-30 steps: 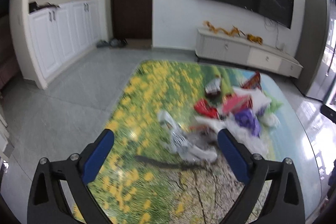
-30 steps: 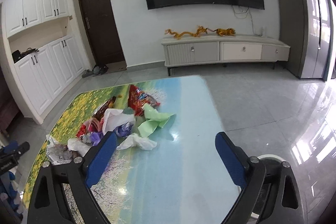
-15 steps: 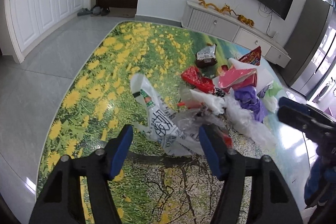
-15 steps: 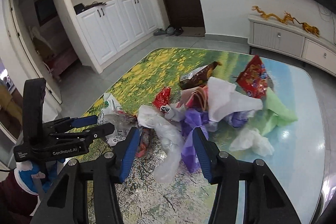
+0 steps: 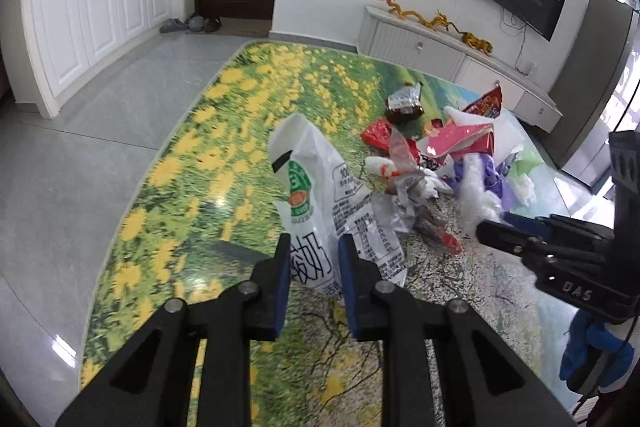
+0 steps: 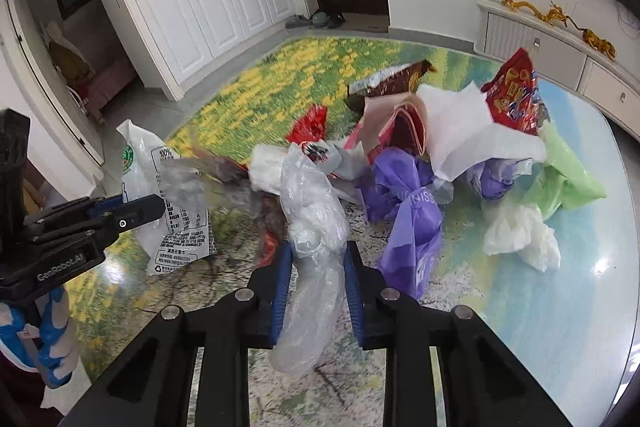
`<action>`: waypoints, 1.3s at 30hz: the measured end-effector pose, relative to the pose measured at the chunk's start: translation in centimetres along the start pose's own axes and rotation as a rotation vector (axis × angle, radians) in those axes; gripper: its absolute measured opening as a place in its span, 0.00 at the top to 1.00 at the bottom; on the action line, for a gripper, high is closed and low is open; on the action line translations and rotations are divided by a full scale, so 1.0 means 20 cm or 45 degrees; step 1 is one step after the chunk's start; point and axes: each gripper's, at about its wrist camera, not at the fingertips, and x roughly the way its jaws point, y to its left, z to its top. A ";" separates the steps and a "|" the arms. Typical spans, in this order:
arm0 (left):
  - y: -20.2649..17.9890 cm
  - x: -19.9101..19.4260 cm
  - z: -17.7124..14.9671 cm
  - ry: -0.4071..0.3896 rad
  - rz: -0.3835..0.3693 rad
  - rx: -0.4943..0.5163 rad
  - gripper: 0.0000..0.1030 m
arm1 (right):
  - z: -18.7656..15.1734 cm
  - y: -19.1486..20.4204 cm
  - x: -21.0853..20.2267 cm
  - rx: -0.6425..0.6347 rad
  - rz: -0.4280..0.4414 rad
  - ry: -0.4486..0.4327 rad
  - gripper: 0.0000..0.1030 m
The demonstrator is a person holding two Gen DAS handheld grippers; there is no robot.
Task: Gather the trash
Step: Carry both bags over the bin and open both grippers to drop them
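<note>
Now two grippers just closing: left gripper (image 5: pixel 313 269) pinches printed bag (image 5: pixel 320 195), right gripper (image 6: pixel 316 281) clear bag (image 6: pixel 312 227).

We see a white printed plastic bag (image 5: pixel 320 199) standing crumpled at the centre of the left wrist frame, green logo on its side, black text lower down. In the right wrist frame a clear crumpled plastic bag (image 6: pixel 314 223) sits at centre, drooping toward the bottom edge. Right of it lie a purple plastic bag (image 6: pixel 408 211), a white paper sheet (image 6: pixel 464 139), a red snack packet (image 6: pixel 514 99) propped upright, a light green bag (image 6: pixel 564 175) and a white crumpled tissue (image 6: pixel 520 235). A brown wrapper (image 6: pixel 390 81) lies farther back, upper centre.
</note>
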 end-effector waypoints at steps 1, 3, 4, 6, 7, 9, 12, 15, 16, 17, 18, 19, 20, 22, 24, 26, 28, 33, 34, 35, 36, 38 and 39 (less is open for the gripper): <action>0.01 -0.04 -0.01 -0.024 0.028 -0.001 0.80 | -0.01 0.00 -0.04 0.008 0.009 -0.026 0.77; 0.02 -0.11 -0.01 -0.073 0.057 -0.016 0.80 | -0.01 0.01 -0.12 0.027 0.021 -0.078 0.77; 0.03 -0.15 0.00 -0.101 0.059 -0.027 0.81 | -0.01 0.00 -0.16 0.035 0.020 -0.105 0.77; 0.02 -0.22 0.02 -0.148 0.036 -0.038 0.81 | -0.02 -0.03 -0.25 0.060 0.003 -0.156 0.77; 0.00 -0.25 0.04 -0.161 0.015 -0.026 0.81 | -0.03 -0.06 -0.30 0.079 -0.011 -0.180 0.77; -0.07 -0.27 0.07 -0.175 -0.021 0.020 0.81 | -0.04 -0.13 -0.39 0.125 -0.052 -0.225 0.77; -0.28 -0.26 0.15 -0.159 -0.090 0.121 0.82 | -0.10 -0.31 -0.52 0.227 -0.129 -0.271 0.77; -0.58 -0.24 0.22 -0.161 -0.195 0.261 0.82 | -0.21 -0.52 -0.64 0.324 -0.238 -0.282 0.77; -0.69 -0.24 0.23 -0.158 -0.238 0.313 0.82 | -0.26 -0.59 -0.68 0.355 -0.279 -0.281 0.77; -0.81 -0.23 0.24 -0.149 -0.281 0.360 0.82 | -0.32 -0.67 -0.72 0.394 -0.324 -0.276 0.77; -0.92 -0.21 0.25 -0.135 -0.319 0.404 0.82 | -0.37 -0.74 -0.76 0.433 -0.362 -0.270 0.77; -1.05 -0.19 0.26 -0.116 -0.360 0.452 0.82 | -0.43 -0.82 -0.80 0.479 -0.400 -0.262 0.77; -1.17 -0.17 0.26 -0.094 -0.394 0.492 0.82 | -0.51 -0.92 -0.84 0.535 -0.444 -0.249 0.77; -1.43 -0.11 0.23 -0.044 -0.453 0.579 0.81 | -0.64 -1.06 -0.91 0.624 -0.515 -0.227 0.77; -1.66 -0.05 0.20 -0.001 -0.506 0.653 0.81 | -0.79 -1.23 -0.96 0.730 -0.574 -0.207 0.76; -1.89 0.01 0.15 0.058 -0.556 0.715 0.81 | -0.92 -1.38 -0.99 0.813 -0.622 -0.183 0.76; -2.09 0.08 0.11 0.104 -0.594 0.760 0.81 | -1.02 -1.50 -1.00 0.888 -0.625 -0.162 0.76; -2.44 0.21 0.00 0.216 -0.683 0.800 0.74 | -1.17 -1.70 -0.96 0.992 -0.637 -0.097 0.71; -2.48 0.24 -0.02 0.232 -0.694 0.803 0.62 | -1.19 -1.73 -0.96 1.004 -0.642 -0.087 0.61; -2.52 0.25 -0.03 0.241 -0.704 0.807 0.55 | -1.21 -1.75 -0.95 1.018 -0.668 -0.073 0.55; -2.55 0.27 -0.04 0.240 -0.710 0.811 0.45 | -1.24 -1.77 -0.96 1.026 -0.683 -0.068 0.51; -2.58 0.28 -0.06 0.255 -0.730 0.813 0.44 | -1.28 -1.79 -0.97 1.057 -0.690 -0.074 0.51; -2.58 0.29 -0.05 0.266 -0.738 0.810 0.44 | -1.30 -1.79 -0.98 1.071 -0.692 -0.078 0.51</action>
